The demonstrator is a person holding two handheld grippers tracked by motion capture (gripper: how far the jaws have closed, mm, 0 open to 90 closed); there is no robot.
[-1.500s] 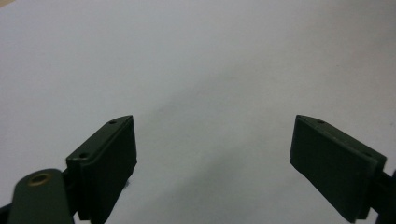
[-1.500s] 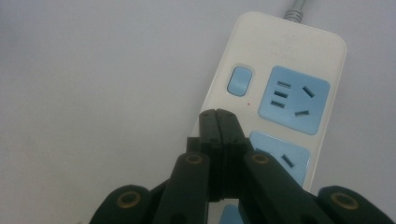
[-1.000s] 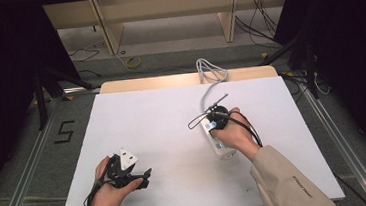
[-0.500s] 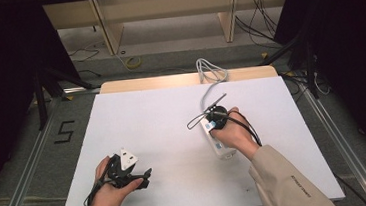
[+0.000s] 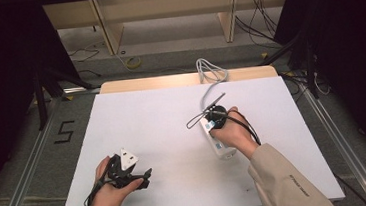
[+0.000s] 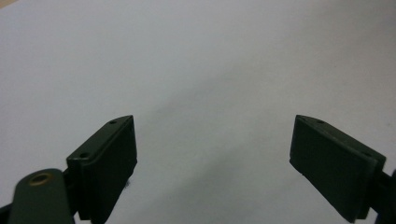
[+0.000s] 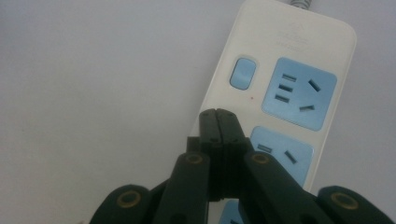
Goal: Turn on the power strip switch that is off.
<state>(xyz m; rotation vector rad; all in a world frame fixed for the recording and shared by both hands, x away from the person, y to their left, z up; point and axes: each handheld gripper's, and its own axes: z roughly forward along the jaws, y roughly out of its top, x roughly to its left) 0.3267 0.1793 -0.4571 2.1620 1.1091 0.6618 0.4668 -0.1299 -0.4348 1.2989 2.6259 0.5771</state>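
- Over at the near left corner of the desk (image 5: 137,117), a hand (image 5: 110,199) cradles the left gripper (image 5: 144,175), low against the white surface, with the grey three-cornered plate on top of it catching the light.
- Looking along that left gripper (image 6: 215,154) itself, the jaws stand spread wide, bare white desk between them, nothing held.
- A black cable (image 5: 93,197) loops out from under that hand toward the near edge.
- Moving across, the middle of the desk is plain white sheet, with a strip of bare wood along the far edge.
- Right of centre lies the white power strip (image 5: 218,141), running from the middle of the desk toward the near edge, partly under the other hand.
- Its grey cord (image 5: 209,75) runs up to the far edge and bunches in a coil there.
- The right gripper (image 5: 216,117) sits over the far end of the strip, gripped by the right hand (image 5: 234,134), beige sleeve (image 5: 283,184) trailing back to the near right corner.
- From the right gripper (image 7: 217,116) close up, the jaws are pressed tight together, nothing between them, tips hovering at the left edge of the power strip (image 7: 289,65).
- Just beyond those tips is the blue switch (image 7: 243,73); beside it is a blue socket (image 7: 299,93), with another blue socket (image 7: 282,154) below it.
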